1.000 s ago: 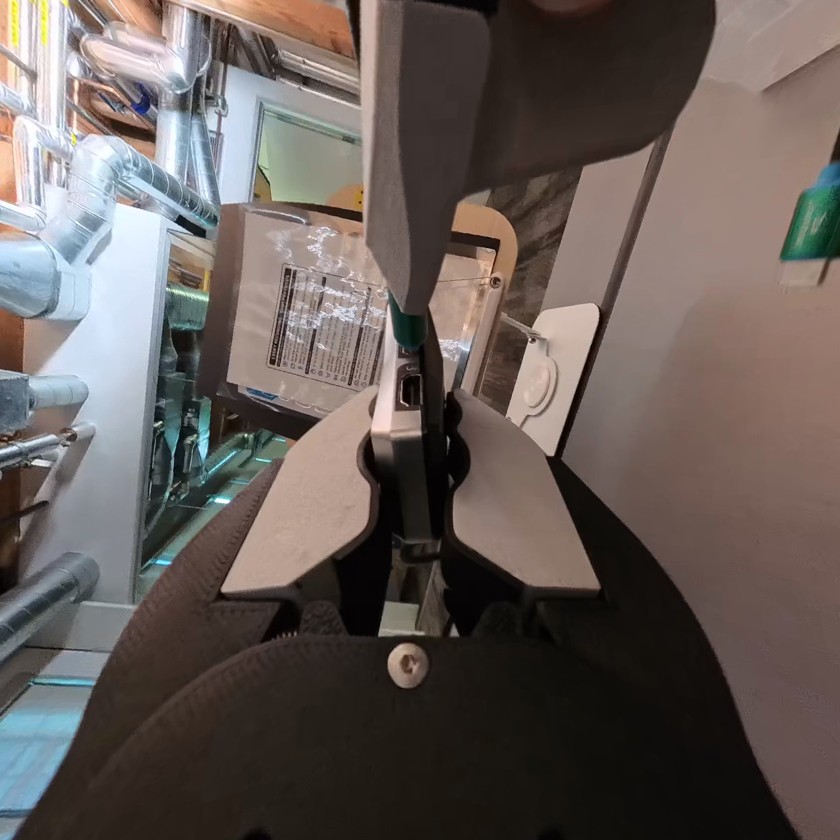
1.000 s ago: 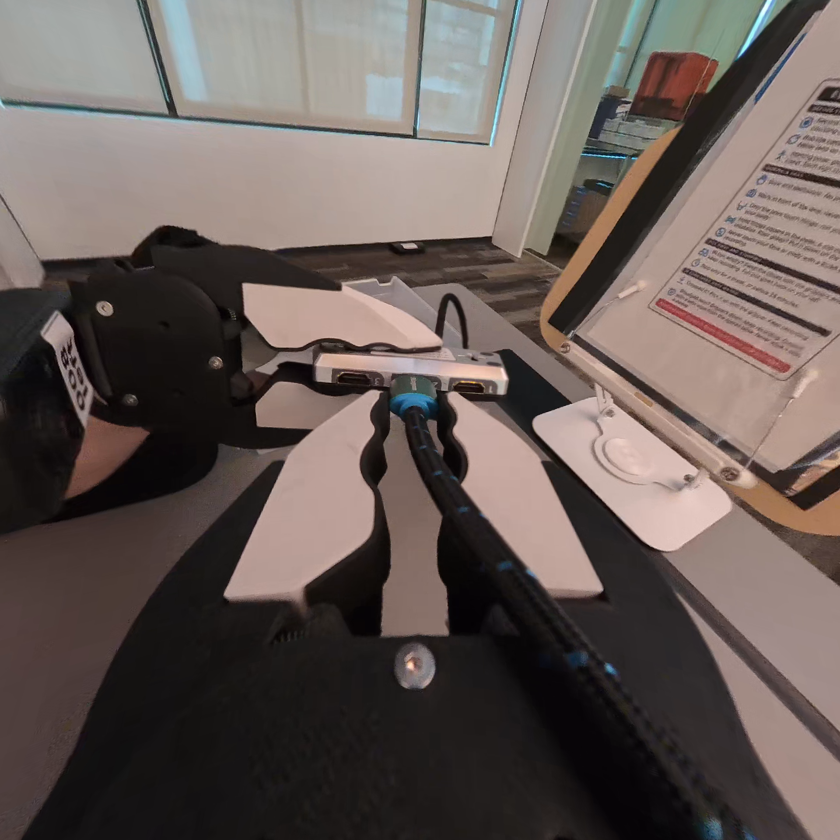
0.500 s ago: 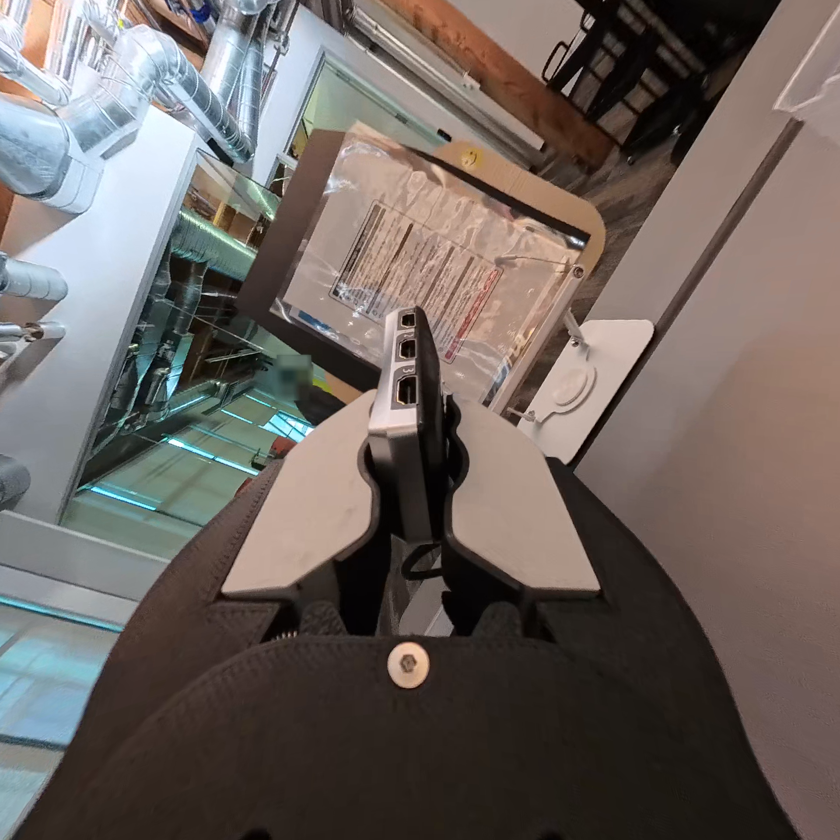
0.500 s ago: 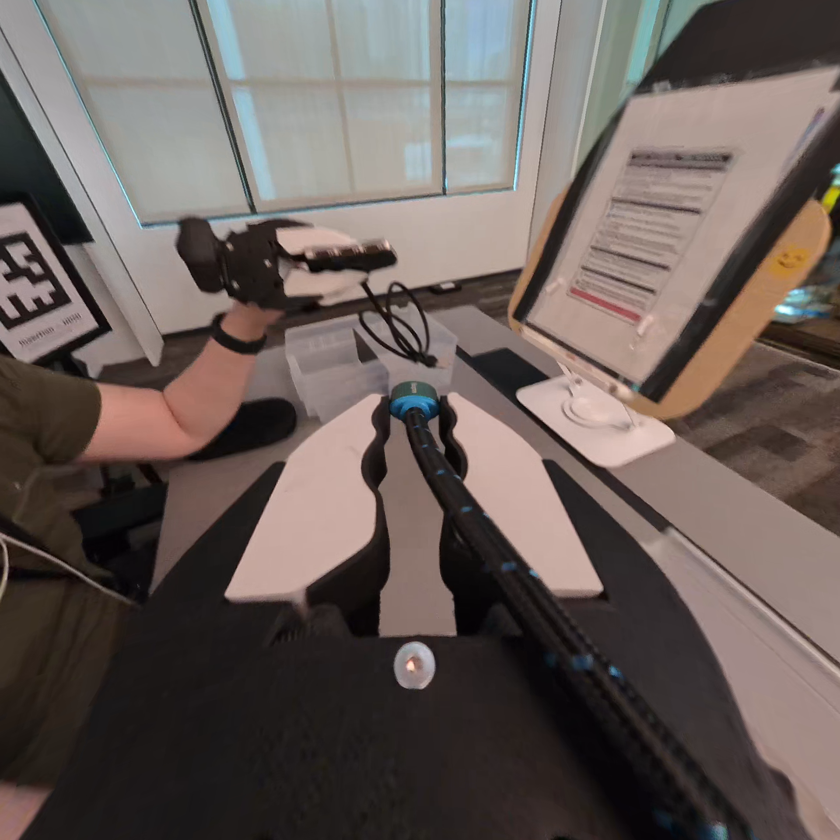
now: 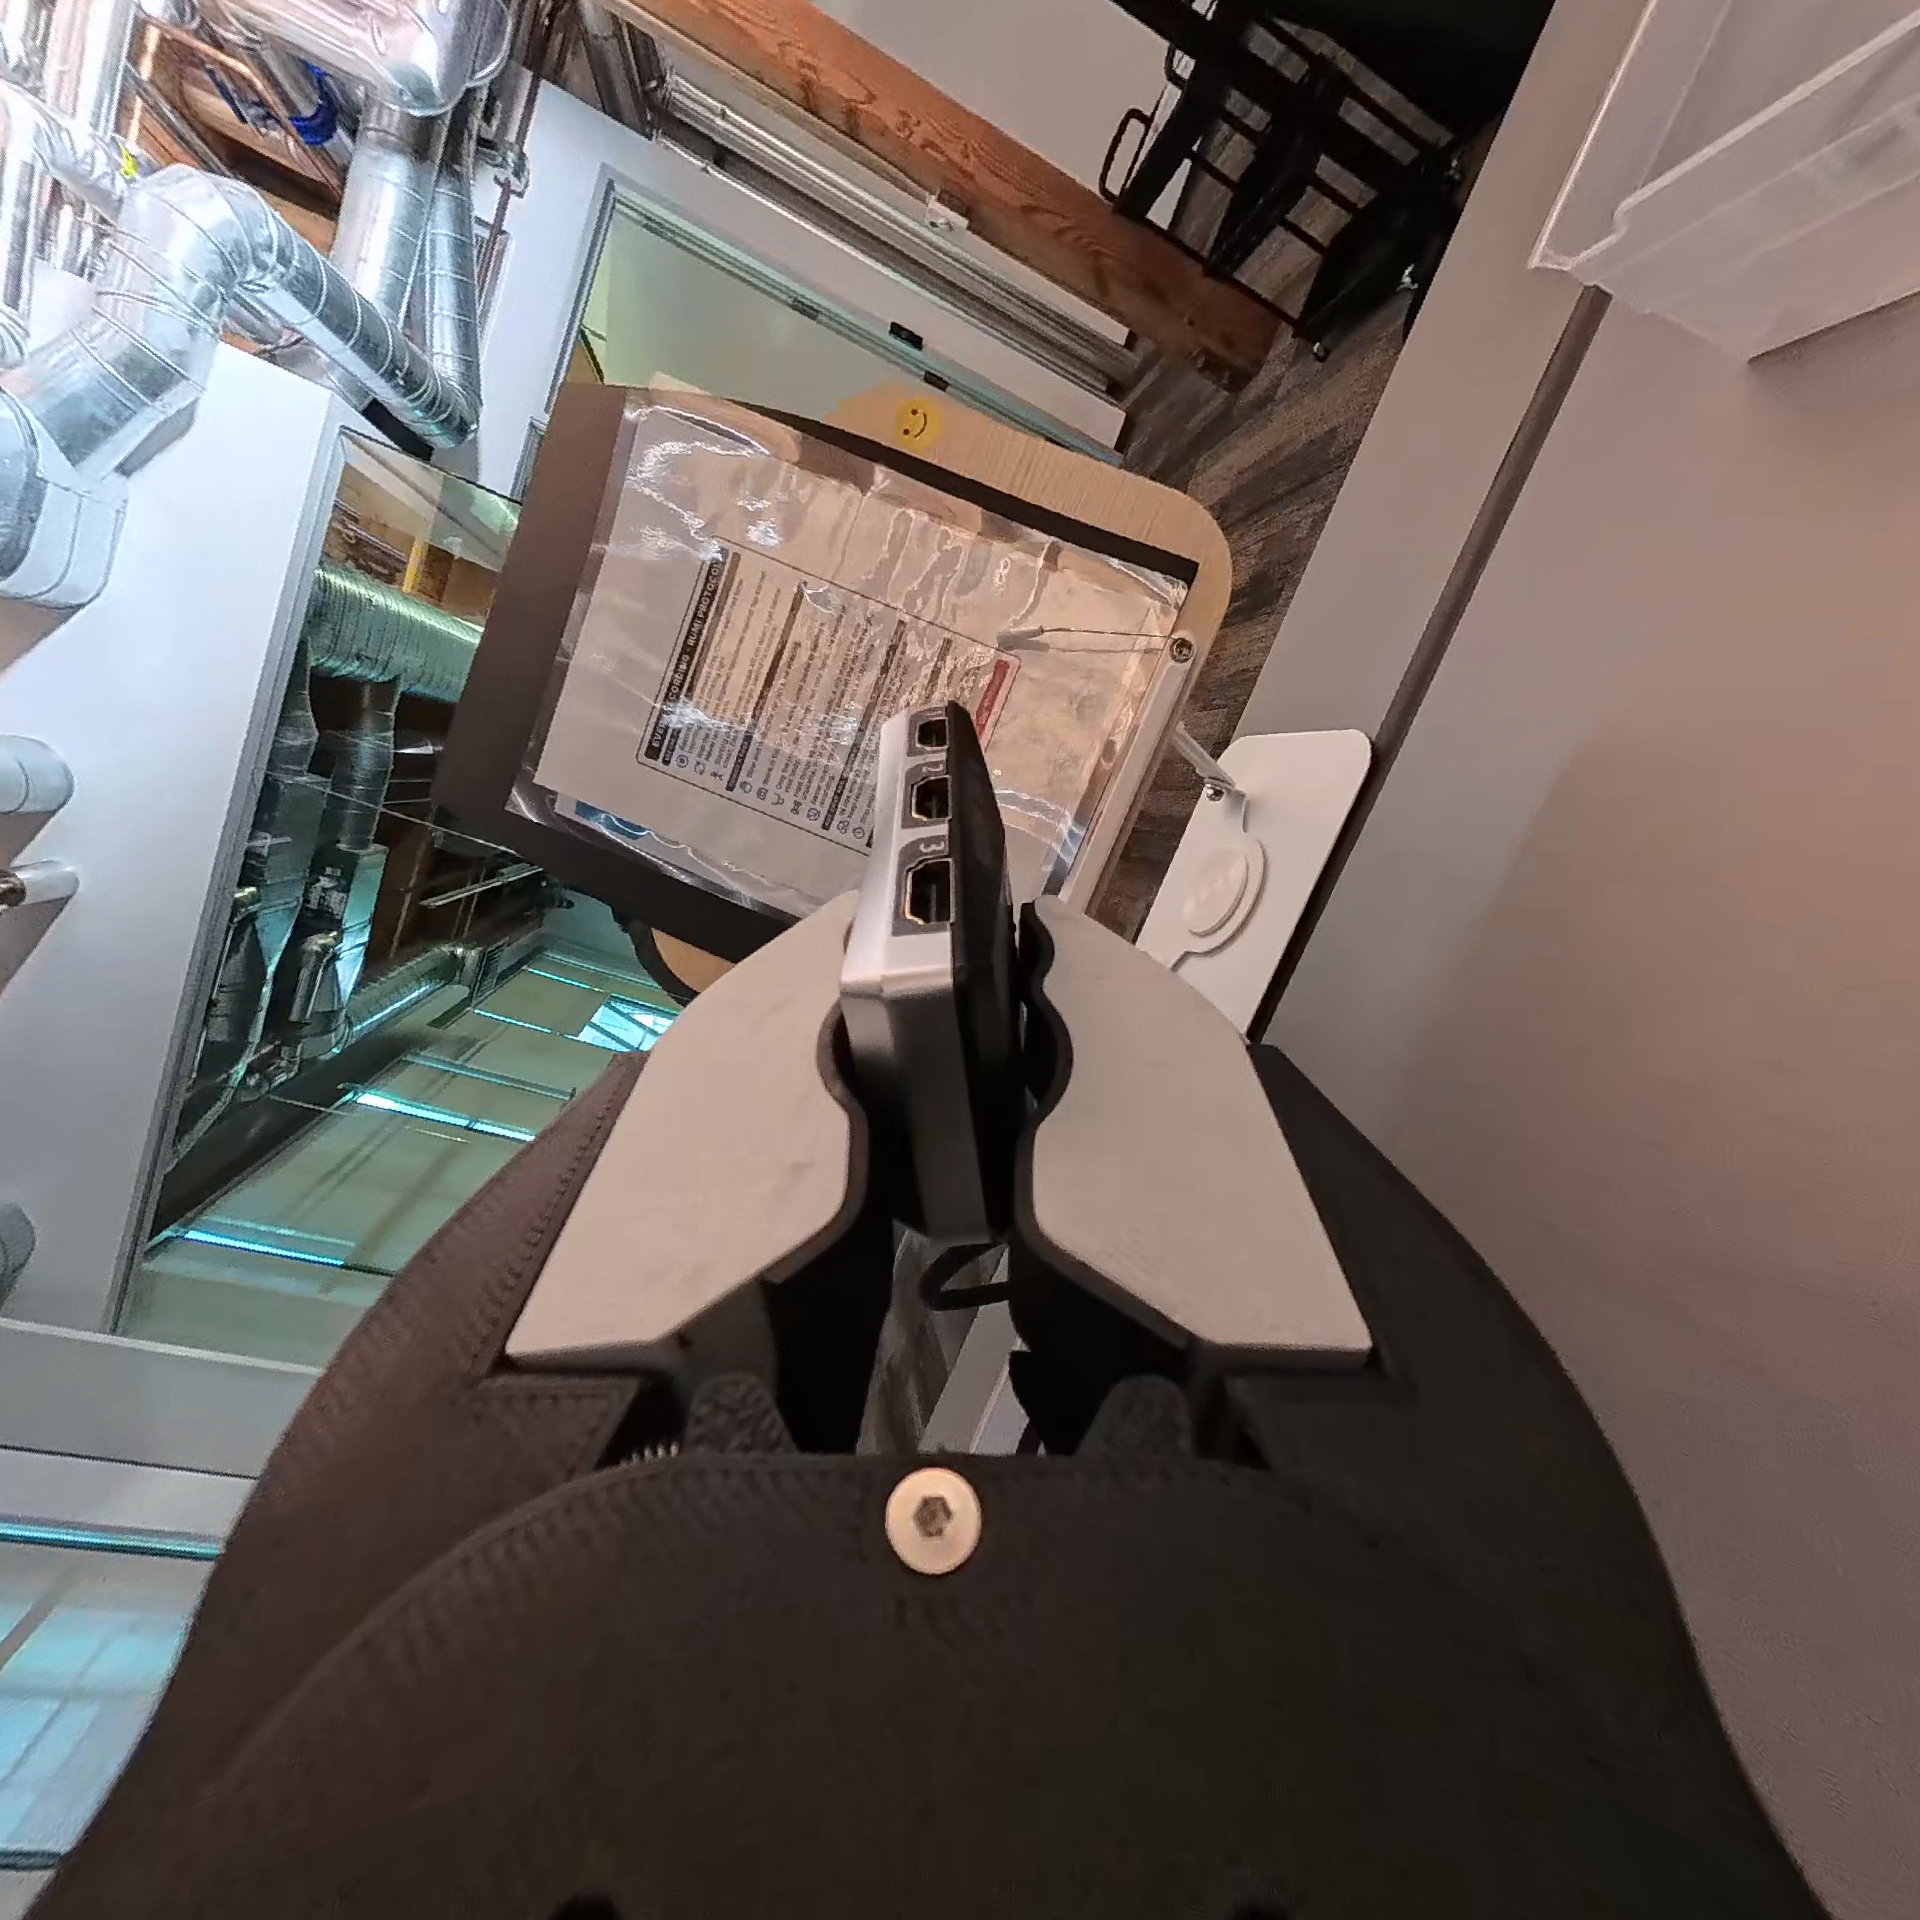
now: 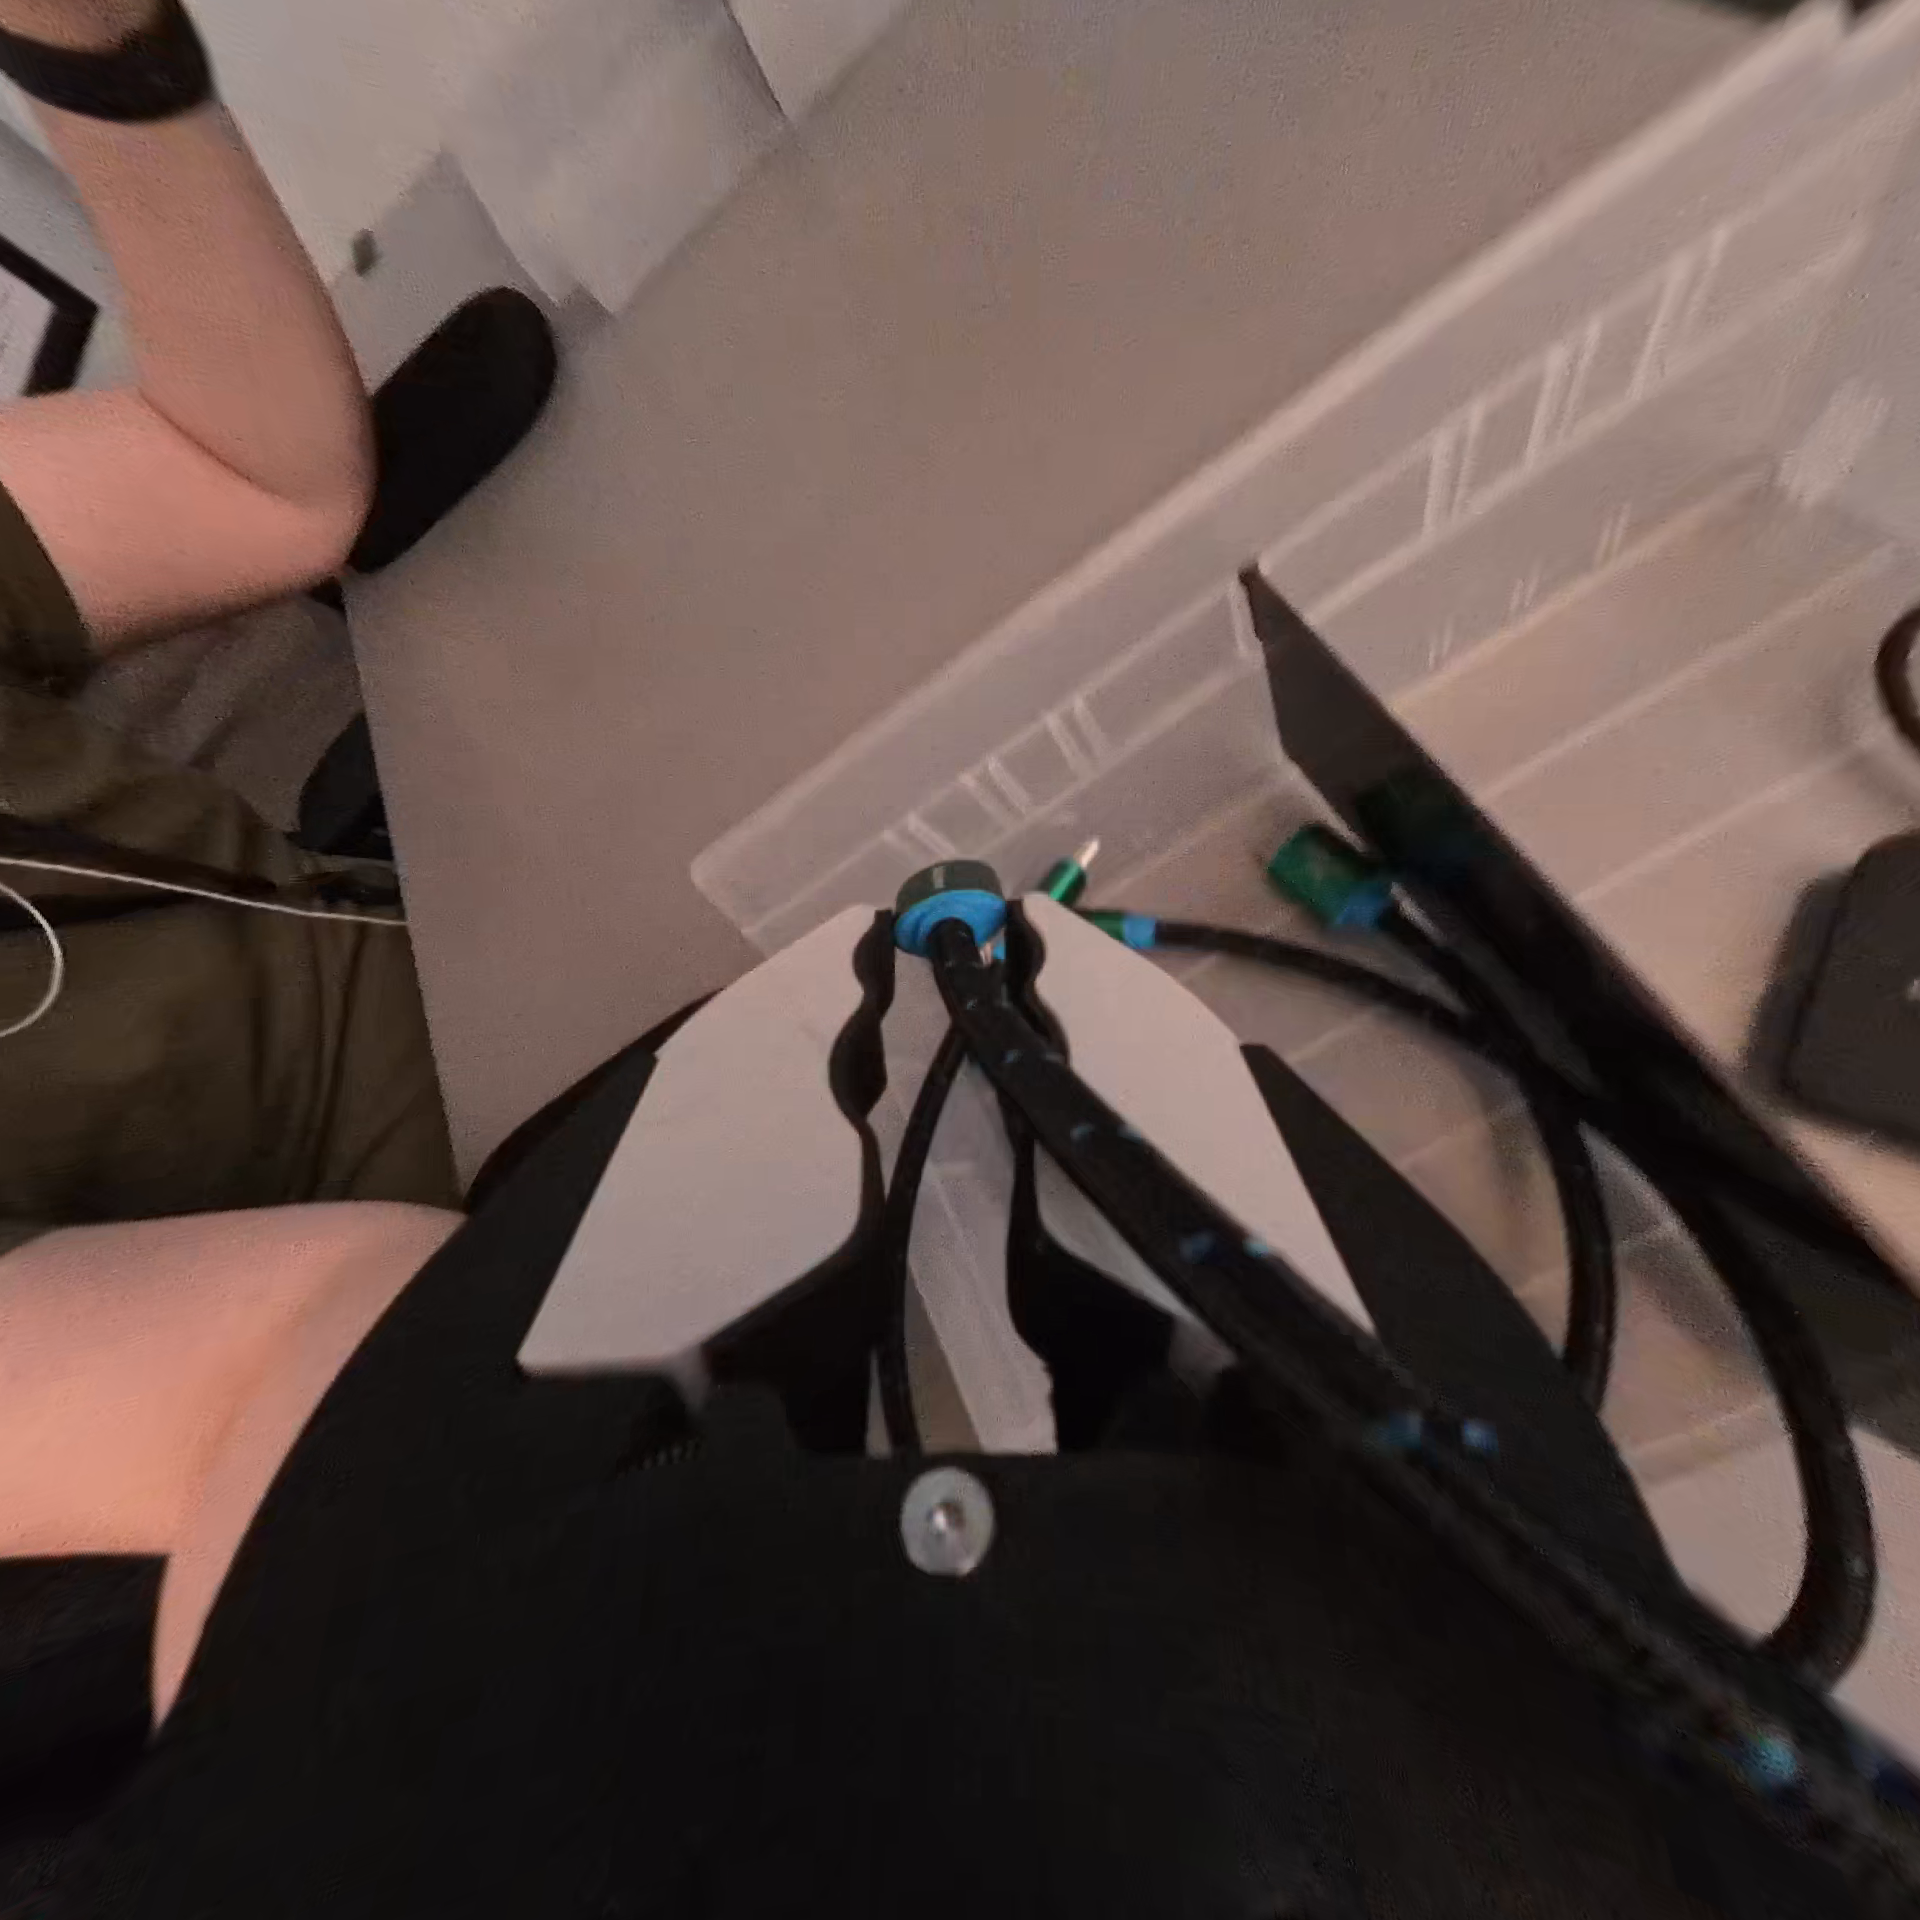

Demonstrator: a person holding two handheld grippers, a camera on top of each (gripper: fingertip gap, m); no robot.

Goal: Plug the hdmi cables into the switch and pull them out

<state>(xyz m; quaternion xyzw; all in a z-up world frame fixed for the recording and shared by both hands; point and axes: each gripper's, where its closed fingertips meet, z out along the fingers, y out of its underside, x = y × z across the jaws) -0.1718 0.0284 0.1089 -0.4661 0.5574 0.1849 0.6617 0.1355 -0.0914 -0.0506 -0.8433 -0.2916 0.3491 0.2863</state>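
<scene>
Left gripper [image 5: 940,961] has its jaws clamped on the HDMI switch [image 5: 928,971], raised clear of the table [image 5: 1662,935], all three ports bare, open air ahead toward the framed notice [image 5: 831,686]. A second ago a plug sat in the middle port; it's out now. Right gripper [image 6: 951,920], jaws tight on the HDMI cable [image 6: 1101,1132] behind its blue collar, has swung down over the clear plastic bin [image 6: 1351,582], plug tip at the bin's near rim, two more green plugs lying just beside.
</scene>
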